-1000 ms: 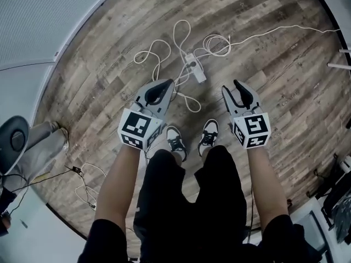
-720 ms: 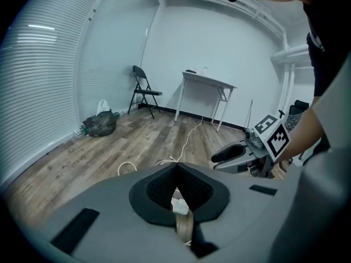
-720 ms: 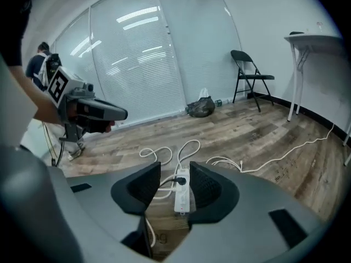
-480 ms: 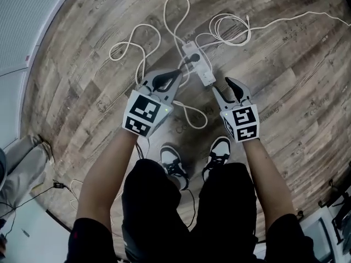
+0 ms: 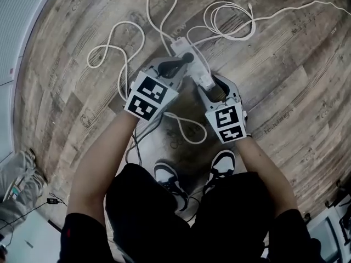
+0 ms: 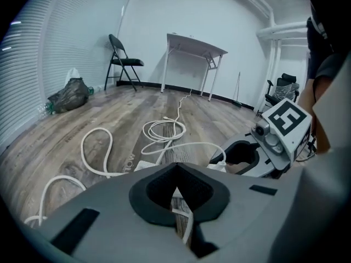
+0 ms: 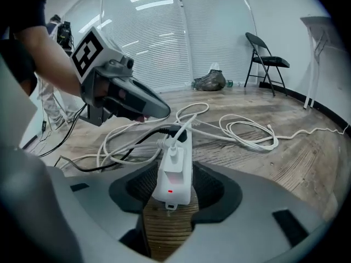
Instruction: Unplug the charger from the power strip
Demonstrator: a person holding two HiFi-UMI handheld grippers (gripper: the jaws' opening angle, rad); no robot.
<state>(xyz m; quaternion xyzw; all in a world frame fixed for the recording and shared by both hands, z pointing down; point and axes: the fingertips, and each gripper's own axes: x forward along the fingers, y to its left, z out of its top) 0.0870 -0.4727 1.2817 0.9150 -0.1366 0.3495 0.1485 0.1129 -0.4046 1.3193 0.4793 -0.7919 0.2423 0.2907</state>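
Forearms (image 5: 107,147) stretch floorward; right claw (image 5: 213,86) opening astride power strip (image 7: 173,169).

Both grippers are down at the strip now.

A second ago the left gripper (image 5: 176,66) and right gripper (image 5: 210,85) hung high over the floor, with the power strip (image 5: 201,74) well ahead of their tips. Both have since dropped low. The strip's near end now lies between the right gripper's jaws, which were narrower before and are opening, with the pads clear of it on either side. The strip's black plug (image 5: 187,57) now sits just at the left gripper's tip. The shoes (image 5: 170,177), which were close under the grippers, are now well behind them.
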